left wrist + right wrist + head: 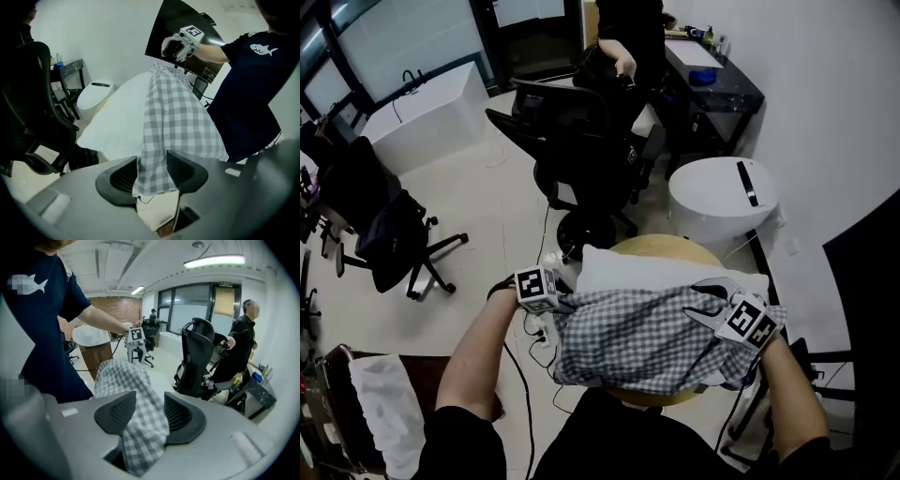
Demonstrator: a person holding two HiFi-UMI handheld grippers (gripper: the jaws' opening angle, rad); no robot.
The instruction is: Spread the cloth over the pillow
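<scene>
A grey-and-white checked cloth (637, 337) lies across the near part of a white pillow (666, 272), which rests on a small round wooden counter (666, 246). The pillow's far edge shows bare, so the covering looks only partly done. The person stands over it with arms wide, one gripper at each side edge of the cloth, apparently to draw the fabric flat and keep it square to the pillow. The left gripper (152, 168) has its jaws spread with a strip of cloth hanging between them, not squeezed. The right gripper (149, 411) is likewise spread, with a bunched fold lying loose in the gap. Beyond the counter stands a white round tub (722, 197), lid on, contents unseen. Behind the person, a brown bin (93, 359) is topped with something white (91, 336). An office chair (581, 141) and a bystander in black (623, 37) fill the background.
</scene>
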